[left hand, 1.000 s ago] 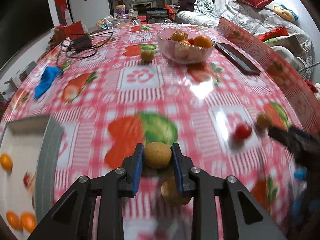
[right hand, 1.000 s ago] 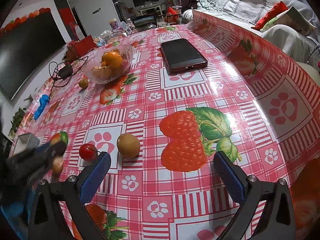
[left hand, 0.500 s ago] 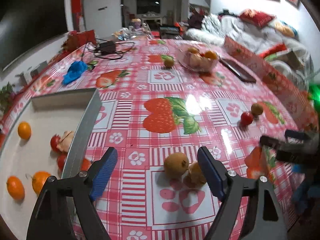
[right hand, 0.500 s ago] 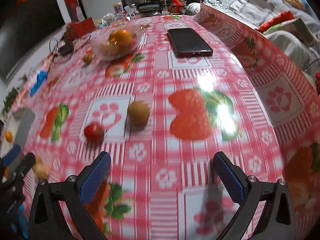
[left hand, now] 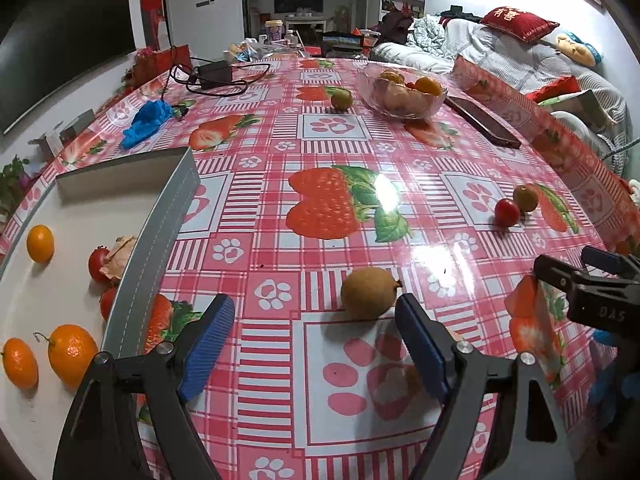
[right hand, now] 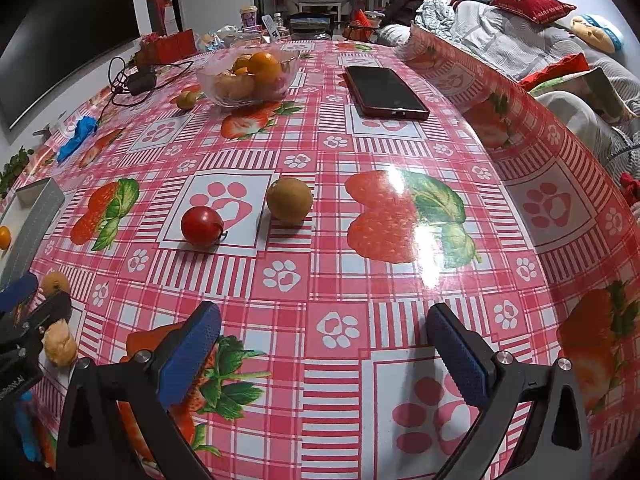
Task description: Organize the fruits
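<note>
Both tools stand spread and empty. The left gripper [left hand: 316,336] has a brown longan [left hand: 370,292] lying loose at its one o'clock, close to the right pad; a careless nudge could roll it away. The right gripper [right hand: 320,350] faces a cherry tomato [right hand: 202,226] at eleven o'clock; round, likely to skid.

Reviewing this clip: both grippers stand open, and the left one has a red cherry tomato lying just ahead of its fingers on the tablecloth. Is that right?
Not quite. The fruit just ahead of the left gripper is a brown longan, as the left wrist view shows. The red cherry tomato lies farther off, ahead of the right gripper. Both grippers do stand open, and the fruit rests on the tablecloth.
</note>
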`<act>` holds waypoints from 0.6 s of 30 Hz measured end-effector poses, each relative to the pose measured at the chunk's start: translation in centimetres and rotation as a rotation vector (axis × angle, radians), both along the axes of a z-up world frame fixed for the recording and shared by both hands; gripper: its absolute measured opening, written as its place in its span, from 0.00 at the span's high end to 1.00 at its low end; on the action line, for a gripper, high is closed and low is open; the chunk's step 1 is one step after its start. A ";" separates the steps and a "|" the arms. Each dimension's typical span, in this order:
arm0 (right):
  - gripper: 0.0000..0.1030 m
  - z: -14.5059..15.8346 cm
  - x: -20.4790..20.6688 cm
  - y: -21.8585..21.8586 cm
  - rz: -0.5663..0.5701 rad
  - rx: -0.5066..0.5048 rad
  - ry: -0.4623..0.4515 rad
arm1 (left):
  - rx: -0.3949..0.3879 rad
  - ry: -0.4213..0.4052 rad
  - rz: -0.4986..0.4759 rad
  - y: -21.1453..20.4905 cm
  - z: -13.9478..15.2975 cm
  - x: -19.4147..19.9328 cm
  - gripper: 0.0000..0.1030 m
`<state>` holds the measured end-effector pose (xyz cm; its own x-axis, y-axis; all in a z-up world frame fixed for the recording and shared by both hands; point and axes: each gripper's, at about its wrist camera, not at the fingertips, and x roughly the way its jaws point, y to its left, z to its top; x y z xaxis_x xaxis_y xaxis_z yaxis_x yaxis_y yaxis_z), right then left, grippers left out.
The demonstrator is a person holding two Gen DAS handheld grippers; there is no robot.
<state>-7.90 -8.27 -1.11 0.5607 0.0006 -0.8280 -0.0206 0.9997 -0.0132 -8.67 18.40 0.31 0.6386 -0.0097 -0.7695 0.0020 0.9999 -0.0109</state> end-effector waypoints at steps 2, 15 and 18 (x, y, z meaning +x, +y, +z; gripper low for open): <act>0.00 0.0 0.0 0.0 -0.001 -0.001 0.000 | -0.006 0.001 -0.001 0.0 0.0 0.0 0.17; 0.00 0.0 -0.1 0.0 0.001 0.000 -0.001 | -0.005 0.008 -0.008 -0.1 -0.1 0.1 0.15; 0.00 0.0 -0.1 0.0 0.001 0.000 -0.001 | -0.005 0.008 -0.009 -0.1 -0.1 0.1 0.15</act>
<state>-8.00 -8.27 -1.10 0.5614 0.0009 -0.8275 -0.0211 0.9997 -0.0133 -8.56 18.31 0.21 0.6326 -0.0192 -0.7742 0.0105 0.9998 -0.0162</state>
